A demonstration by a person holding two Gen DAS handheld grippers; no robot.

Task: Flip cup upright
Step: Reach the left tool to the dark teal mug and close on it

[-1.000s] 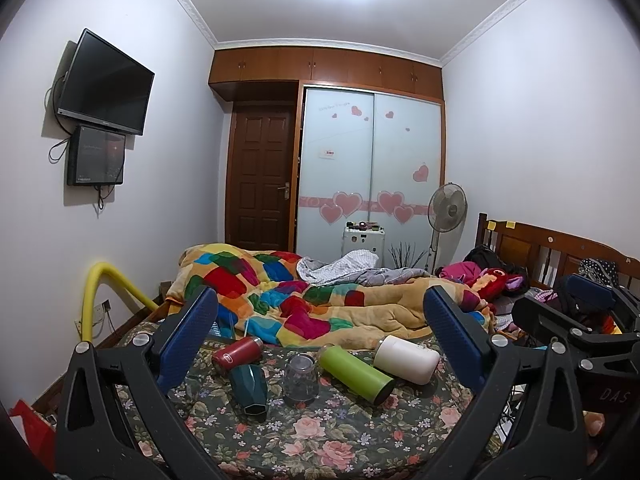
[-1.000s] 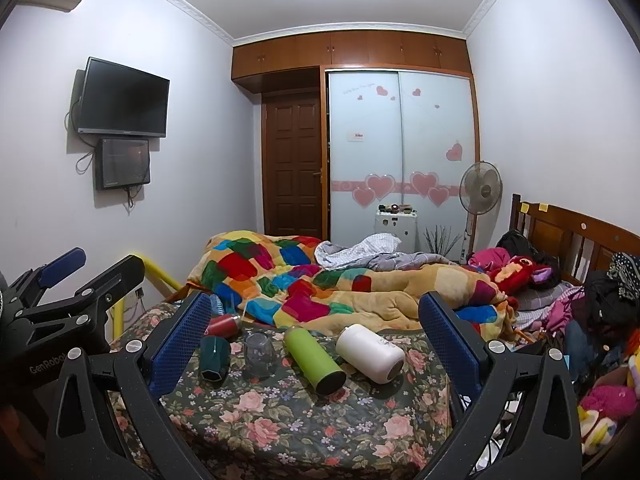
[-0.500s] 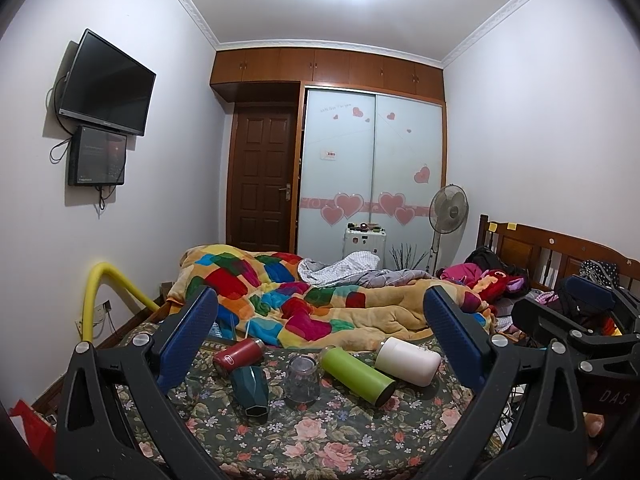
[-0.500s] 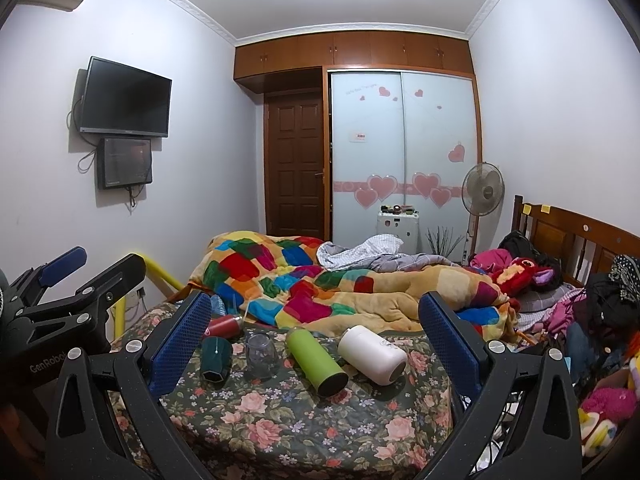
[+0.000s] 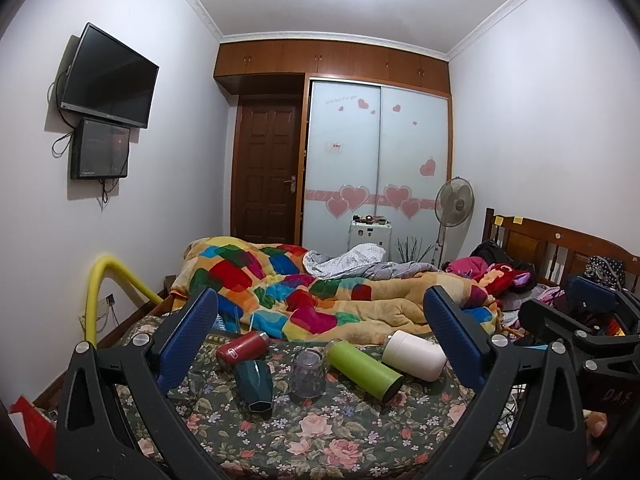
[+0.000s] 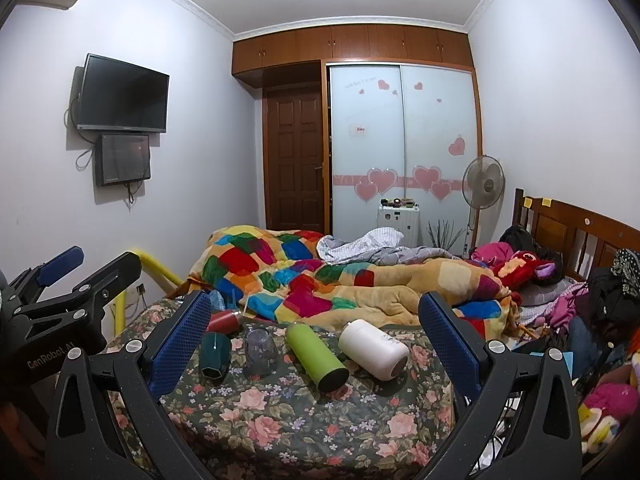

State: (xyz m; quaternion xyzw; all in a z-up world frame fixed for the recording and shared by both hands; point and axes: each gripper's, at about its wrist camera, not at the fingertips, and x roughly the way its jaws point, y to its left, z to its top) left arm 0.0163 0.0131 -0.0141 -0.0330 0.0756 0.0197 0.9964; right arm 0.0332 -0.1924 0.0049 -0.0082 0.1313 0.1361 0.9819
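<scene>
- Five drinking vessels sit in a loose row on the floral bedcover (image 5: 320, 440) at the foot of the bed, none of them touched by either tool.
- Left gripper (image 5: 320, 336): its blue-padded fingers (image 5: 188, 336) are spread wide and hold nothing — the whole row shows between them.
- Right gripper (image 6: 316, 328): equally wide apart and empty, hovering back from the vessels; in the left view its black frame shows at the far right edge.
- Clear glass cup (image 5: 307, 374) (image 6: 261, 347) stands mouth-down near the middle of the row, between the dark green cup and the lime bottle, apart from both.
- Dark green faceted cup (image 5: 254, 382) (image 6: 215, 354) lies tipped just left of the glass; whether its open end faces the cameras I cannot tell.
- Red flask (image 5: 242, 347) (image 6: 224, 320) lies on its side behind the green cup, close to the quilt's edge; in the right view the left-hand pad partly hides it.
- Lime green bottle (image 5: 362, 368) (image 6: 316, 356) lies on its side, its dark end pointing toward the cameras.
- White bottle (image 5: 414, 354) (image 6: 374, 348) lies on its side just right of the lime one, close beside it.
- Patchwork quilt (image 5: 288, 284) is heaped behind the row, with a red plush toy (image 6: 520, 264) near the wooden headboard (image 6: 576, 236).
- Standing fan (image 5: 454, 204) is beside the sliding wardrobe — its doors carry pink hearts.
</scene>
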